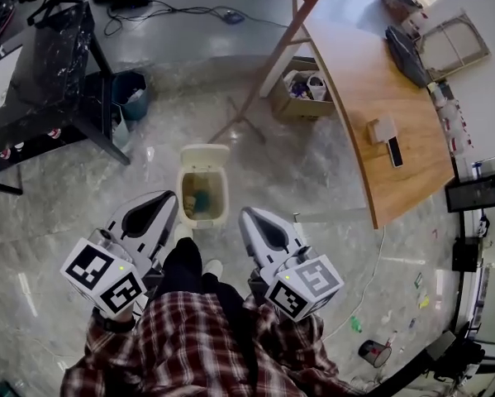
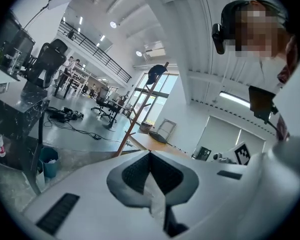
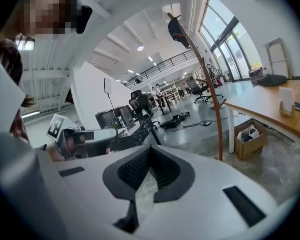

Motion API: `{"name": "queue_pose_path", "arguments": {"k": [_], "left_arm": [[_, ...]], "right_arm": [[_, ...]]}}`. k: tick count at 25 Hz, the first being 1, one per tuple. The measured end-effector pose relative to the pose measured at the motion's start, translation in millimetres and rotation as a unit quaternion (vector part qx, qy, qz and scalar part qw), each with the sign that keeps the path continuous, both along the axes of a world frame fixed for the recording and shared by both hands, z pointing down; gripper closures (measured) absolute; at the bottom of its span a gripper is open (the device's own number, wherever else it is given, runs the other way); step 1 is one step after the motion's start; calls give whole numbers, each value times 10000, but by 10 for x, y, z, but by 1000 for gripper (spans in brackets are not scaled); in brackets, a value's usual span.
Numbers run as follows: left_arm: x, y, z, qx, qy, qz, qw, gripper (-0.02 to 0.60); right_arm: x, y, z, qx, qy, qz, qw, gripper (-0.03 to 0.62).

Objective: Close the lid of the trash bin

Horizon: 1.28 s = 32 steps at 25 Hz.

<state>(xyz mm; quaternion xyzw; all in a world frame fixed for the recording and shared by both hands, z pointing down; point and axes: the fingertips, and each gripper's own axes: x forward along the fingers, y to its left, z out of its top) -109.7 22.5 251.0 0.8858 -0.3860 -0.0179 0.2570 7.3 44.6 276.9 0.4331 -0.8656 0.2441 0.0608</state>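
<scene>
Cream rectangular bin (image 1: 183, 197), lid (image 1: 204, 154) open, glossy marbled floor (image 1: 313, 172)

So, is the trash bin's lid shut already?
No, the trash bin has its lid tipped back, and rubbish shows inside.

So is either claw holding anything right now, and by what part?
Nothing is held. The left claw and the right claw are both shut and empty, and neither touches the bin, whose lid stands open.
</scene>
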Motion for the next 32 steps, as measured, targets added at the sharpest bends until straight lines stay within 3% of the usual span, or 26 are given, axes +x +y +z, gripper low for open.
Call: {"name": "queue_pose_path", "arguments": {"k": [9, 15, 23, 29, 32], "left_arm": [[-1, -1011, 149, -74, -274, 504, 9983, 571], [200, -1367, 598, -358, -363, 1028, 9934, 571], [423, -1678, 1165, -836, -622, 1157, 9878, 569], [480, -1871, 1684, -1087, -1045, 1438, 9781, 569], [534, -1954, 1946, -1271, -1240, 1747, 9685, 511]], "right_arm": [[-125, -910, 39, -44, 126, 277, 9995, 582], [23, -1063, 387, -505, 132, 483, 9975, 582], [226, -1184, 727, -902, 65, 333, 9953, 582], [225, -1113, 1038, -1259, -40, 79, 9920, 582], [256, -1049, 1158, -1368, -147, 19, 9905, 582]]}}
